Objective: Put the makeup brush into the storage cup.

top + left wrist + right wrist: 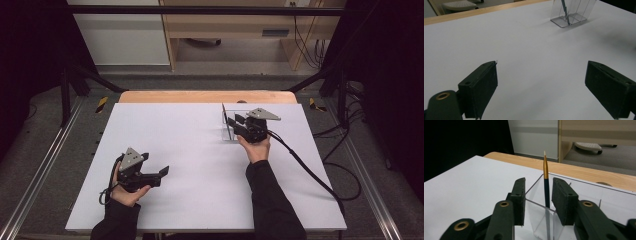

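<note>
A thin brush [545, 170] with a dark handle, gold ferrule and pale tip stands upright in a clear acrylic holder [596, 195]. My right gripper [539, 192] is open, one jaw on each side of the handle, and neither jaw visibly presses on it. From above, the holder [227, 134] sits right of centre toward the table's far side, with the brush [224, 112] leaning in it and my right gripper [234, 121] at its right side. My left gripper [156, 164] rests low at the near left, wide open with nothing between its jaws [541, 77], facing the distant holder [576, 17].
The white board [200, 160] covers a wooden table whose bare edge [200, 96] shows at the far side. Black cables [310, 175] trail off the right side. Metal frame rails [30, 190] and wooden furniture [225, 25] stand beyond on grey floor.
</note>
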`<state>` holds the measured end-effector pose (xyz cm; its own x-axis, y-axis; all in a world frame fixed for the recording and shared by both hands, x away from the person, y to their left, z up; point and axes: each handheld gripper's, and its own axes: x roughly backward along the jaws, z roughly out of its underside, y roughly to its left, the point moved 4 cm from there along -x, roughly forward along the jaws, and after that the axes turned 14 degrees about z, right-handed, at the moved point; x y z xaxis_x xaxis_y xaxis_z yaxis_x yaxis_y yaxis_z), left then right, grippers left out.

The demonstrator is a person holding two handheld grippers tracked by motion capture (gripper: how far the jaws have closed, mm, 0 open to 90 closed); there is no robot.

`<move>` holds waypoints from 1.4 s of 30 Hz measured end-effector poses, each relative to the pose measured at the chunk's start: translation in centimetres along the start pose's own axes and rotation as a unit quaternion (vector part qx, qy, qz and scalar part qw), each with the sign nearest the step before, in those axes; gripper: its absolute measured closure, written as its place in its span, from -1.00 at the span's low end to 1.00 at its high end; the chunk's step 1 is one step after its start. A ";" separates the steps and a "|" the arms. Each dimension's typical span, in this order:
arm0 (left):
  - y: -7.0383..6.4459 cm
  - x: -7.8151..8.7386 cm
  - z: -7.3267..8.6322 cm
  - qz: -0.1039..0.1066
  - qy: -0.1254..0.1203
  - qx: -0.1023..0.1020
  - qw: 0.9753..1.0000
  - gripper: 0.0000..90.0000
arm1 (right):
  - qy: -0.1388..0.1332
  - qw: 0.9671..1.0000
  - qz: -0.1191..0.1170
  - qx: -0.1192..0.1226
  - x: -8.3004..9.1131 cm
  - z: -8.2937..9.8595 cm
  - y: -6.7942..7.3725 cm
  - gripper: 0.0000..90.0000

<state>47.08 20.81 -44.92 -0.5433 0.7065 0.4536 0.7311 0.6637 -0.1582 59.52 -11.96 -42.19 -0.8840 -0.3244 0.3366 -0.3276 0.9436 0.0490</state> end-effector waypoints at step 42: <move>0.3 0.3 0.3 -0.009 0.003 0.005 1.000 -0.80 | 0.005 0.999 -0.025 0.039 10.3 3.7 -1.4 -0.71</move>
<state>47.01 21.28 -45.13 -0.5534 0.6932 0.4617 0.7174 0.6784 -0.1585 49.64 -16.81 -42.33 -0.8629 -0.3691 0.3452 -0.3961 0.9182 -0.0084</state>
